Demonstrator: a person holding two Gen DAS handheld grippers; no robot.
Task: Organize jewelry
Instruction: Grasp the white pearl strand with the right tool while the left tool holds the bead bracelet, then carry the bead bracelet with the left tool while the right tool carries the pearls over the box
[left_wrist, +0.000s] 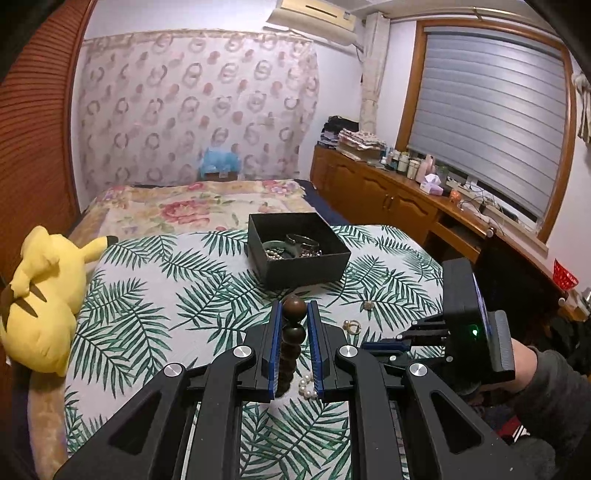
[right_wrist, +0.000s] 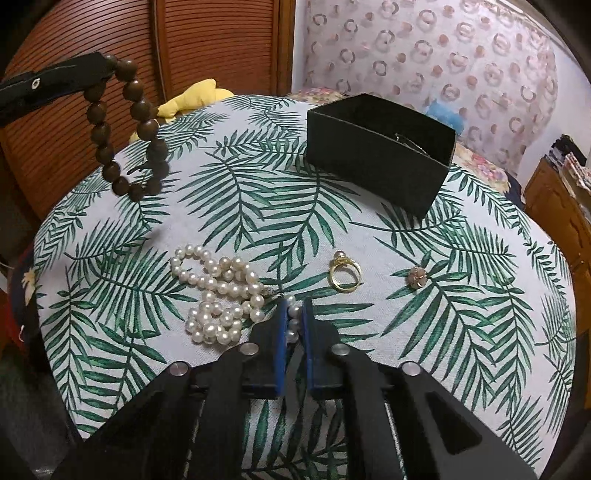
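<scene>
My left gripper (left_wrist: 294, 308) is shut on a brown wooden bead bracelet (left_wrist: 293, 332), which hangs in the air above the table; the bracelet (right_wrist: 125, 129) also shows in the right wrist view at upper left. My right gripper (right_wrist: 294, 308) is shut on one end of a white pearl necklace (right_wrist: 218, 291), whose bulk lies piled on the leaf-print cloth. A gold ring (right_wrist: 345, 277) and a small pink flower earring (right_wrist: 417, 277) lie on the cloth to the right. An open black box (left_wrist: 295, 251) holding several jewelry pieces stands at the far side.
A yellow plush toy (left_wrist: 40, 295) lies at the table's left edge. A bed (left_wrist: 192, 206) lies beyond the table. A wooden cabinet (left_wrist: 399, 195) with bottles runs along the right under the window. A wooden slatted door (right_wrist: 184, 55) is on the left.
</scene>
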